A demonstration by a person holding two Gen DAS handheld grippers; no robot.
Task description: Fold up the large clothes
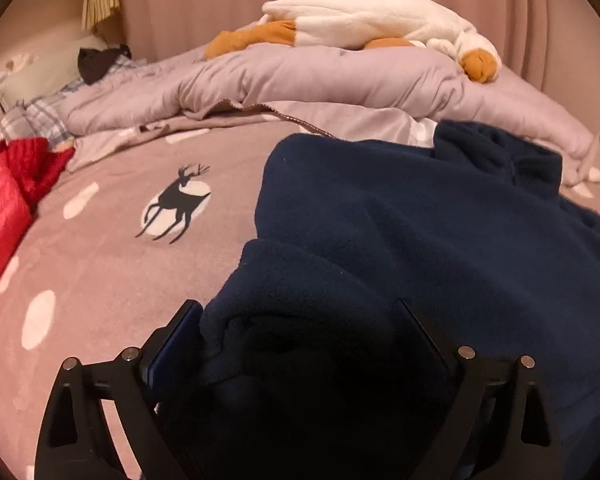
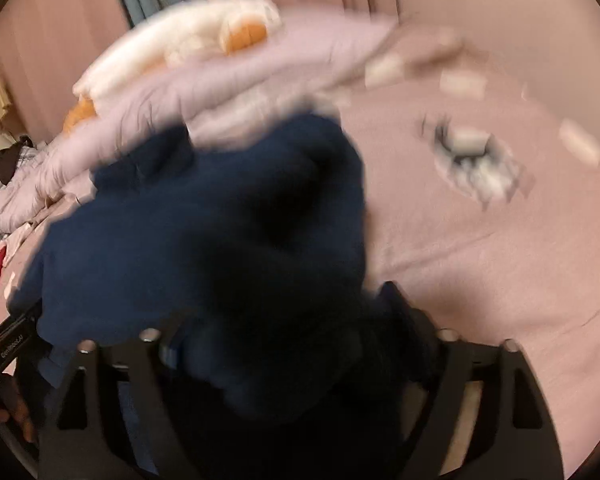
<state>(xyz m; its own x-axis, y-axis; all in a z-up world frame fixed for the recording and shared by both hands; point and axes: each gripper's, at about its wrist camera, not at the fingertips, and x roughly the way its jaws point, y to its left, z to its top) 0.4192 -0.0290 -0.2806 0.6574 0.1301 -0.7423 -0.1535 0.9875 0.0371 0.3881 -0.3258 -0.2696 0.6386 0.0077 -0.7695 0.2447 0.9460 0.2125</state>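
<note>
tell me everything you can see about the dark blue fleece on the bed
The navy fleece garment looks thick, soft and fuzzy. It lies crumpled on the pink spotted bedspread, with bunched folds and a collar-like end toward the lilac duvet. Its near edge sits between the wide-spread fingers of the left gripper and right gripper; the right view is blurred.

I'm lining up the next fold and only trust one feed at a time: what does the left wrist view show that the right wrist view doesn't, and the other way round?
Left wrist only: a sharp picture with a black deer print on the pink dotted bedsheet, and the left gripper standing wide around a fold of dark navy fleece garment.

Right wrist only: a blurred picture, the right gripper with fleece bunched between it, and bare sheet to the garment's right.

Both: the fleece, the sheet, the lilac quilt, the white and orange plush toy, the red padded jacket.
</note>
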